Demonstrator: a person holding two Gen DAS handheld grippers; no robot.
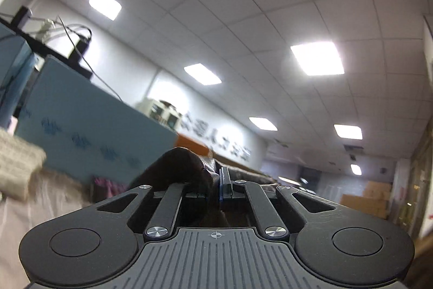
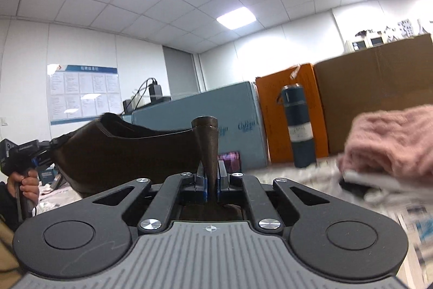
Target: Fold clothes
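Dark brown garment (image 2: 130,151) held aloft, pinched by left hand-held gripper (image 1: 213,187) and right hand-held gripper (image 2: 211,180); folding barely begun, pink sweater (image 2: 389,140) waiting right.

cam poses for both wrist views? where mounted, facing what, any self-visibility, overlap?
Left wrist: on the left tool, tilted up at ceiling lights and far wall; own linkage shows, shut on the dark garment.
Right wrist: on the right tool, facing across the table to boxes, a blue flask and pink sweater; the person's left hand shows.
Shared: the dark garment, blue panel, wall lettering.
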